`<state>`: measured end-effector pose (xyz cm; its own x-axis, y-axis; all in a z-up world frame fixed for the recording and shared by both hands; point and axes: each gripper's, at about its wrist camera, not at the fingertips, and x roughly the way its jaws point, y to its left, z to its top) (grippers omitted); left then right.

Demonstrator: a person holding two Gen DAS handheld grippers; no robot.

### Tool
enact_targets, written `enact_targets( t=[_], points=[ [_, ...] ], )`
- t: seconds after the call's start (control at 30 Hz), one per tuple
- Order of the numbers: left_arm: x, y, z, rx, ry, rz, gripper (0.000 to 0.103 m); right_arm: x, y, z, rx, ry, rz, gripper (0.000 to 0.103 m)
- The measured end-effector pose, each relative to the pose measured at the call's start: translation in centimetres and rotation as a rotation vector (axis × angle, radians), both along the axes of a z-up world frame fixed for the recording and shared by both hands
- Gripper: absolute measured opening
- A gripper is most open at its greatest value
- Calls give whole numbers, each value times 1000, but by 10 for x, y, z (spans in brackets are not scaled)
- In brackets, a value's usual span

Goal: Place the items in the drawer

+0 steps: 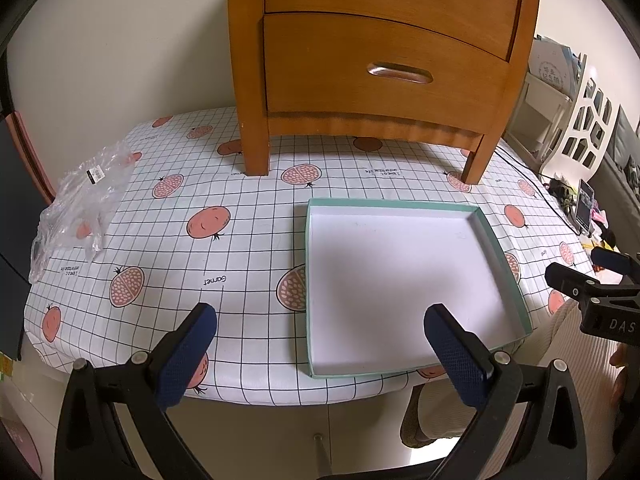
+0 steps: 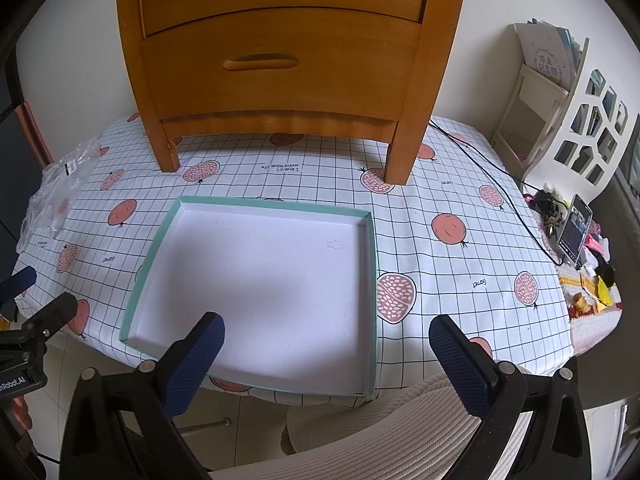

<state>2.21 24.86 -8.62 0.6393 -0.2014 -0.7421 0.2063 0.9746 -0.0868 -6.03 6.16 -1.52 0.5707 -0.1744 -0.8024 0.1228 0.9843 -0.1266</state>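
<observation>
Left wrist: both hand-held grippers [image 1: 320, 344] [image 2: 326, 350] gape, textured pads over a shallow cardboard tray [image 1: 500, 248].

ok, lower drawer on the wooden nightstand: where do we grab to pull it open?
Grip the recessed slot handle at the centre of the lower drawer. Come straight in from the front, one finger hooked into the slot. The drawer front is smooth, curved and shut flush, offering no other edge. The right gripper, open, faces it more squarely.
</observation>
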Motion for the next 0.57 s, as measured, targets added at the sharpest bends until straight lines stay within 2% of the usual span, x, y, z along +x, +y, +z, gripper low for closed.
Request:
enact_targets(
  t=[0.57],
  points=[
    [-1,2,5,4,-25,1,103,0,-2,-1,3,3,0,103]
  ],
)
